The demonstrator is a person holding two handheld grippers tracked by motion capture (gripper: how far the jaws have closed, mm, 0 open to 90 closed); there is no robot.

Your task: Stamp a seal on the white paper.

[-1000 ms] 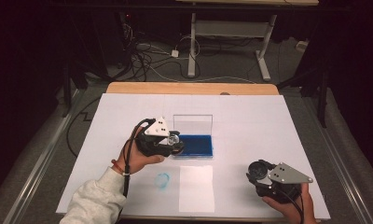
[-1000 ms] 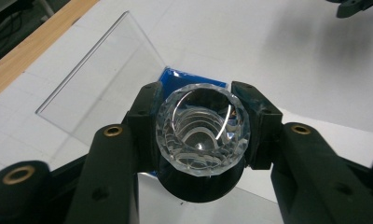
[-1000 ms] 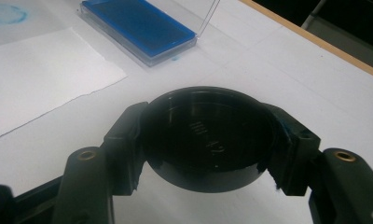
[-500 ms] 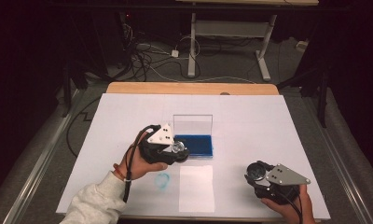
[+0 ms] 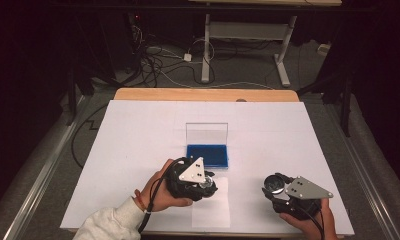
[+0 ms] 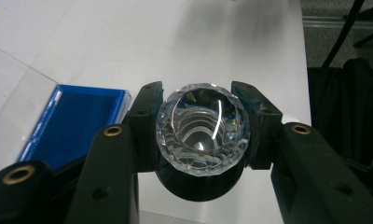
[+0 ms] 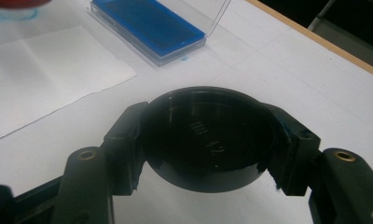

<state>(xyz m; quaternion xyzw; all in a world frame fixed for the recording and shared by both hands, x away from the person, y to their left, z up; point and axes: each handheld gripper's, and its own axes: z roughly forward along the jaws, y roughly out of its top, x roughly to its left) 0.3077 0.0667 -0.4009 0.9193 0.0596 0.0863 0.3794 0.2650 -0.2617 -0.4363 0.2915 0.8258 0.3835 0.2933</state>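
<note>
Left gripper view shows the left tongs (image 6: 201,126) pinching a faceted crystal stamp (image 6: 202,128) beside the blue ink pad (image 6: 77,126). Right tongs (image 7: 208,140) pinch a black round cap (image 7: 208,135) above the bench (image 5: 138,130).

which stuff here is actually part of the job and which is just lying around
In the job:
- left gripper, shut on the faceted crystal stamp
- right gripper, shut on the round black cap
- blue ink pad in its open clear case
- sheet of paper under the left gripper

Lying about:
- cables on the floor
- table frame behind
</note>
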